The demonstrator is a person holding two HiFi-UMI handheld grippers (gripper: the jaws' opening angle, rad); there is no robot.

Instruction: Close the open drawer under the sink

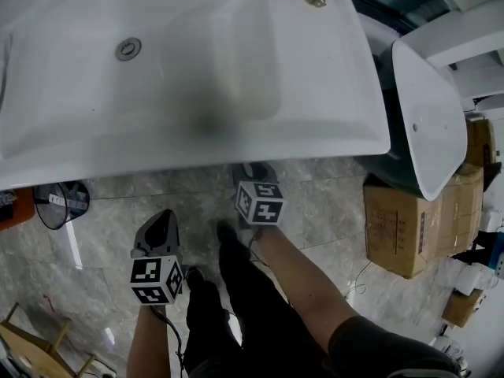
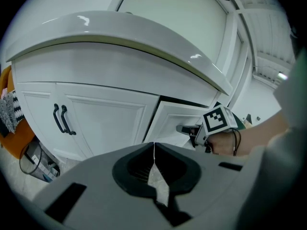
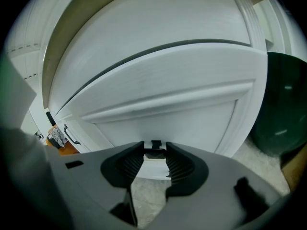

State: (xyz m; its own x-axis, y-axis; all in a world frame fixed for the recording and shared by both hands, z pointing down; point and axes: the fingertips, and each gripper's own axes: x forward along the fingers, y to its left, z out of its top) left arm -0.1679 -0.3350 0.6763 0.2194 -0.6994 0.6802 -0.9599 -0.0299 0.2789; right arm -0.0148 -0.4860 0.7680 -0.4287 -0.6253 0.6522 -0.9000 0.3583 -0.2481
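A: What is seen from the head view?
B: The drawer is hidden under the sink (image 1: 197, 144). The right gripper (image 1: 252, 173) is held at the sink's front edge, with the left gripper (image 1: 157, 225) at seven o'clock of it.
A: And the left gripper view?
B: Its jaws are pressed together, empty. The white drawer (image 2: 173, 120) is seen ajar at one o'clock.
A: And the right gripper view?
B: The black handle (image 3: 154, 149) is clamped between narrowly parted jaws.

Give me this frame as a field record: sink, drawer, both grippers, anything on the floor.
sink: white basin, seen from above
drawer: white front, ajar, right of the cabinet doors
handle: dark bar between the right gripper's jaws
right gripper: at the drawer front, jaws seemingly clamped on the handle
left gripper: jaws shut, empty, held back from the cabinet
cabinet doors: two, shut, black pulls
floor: cardboard box to the person's right
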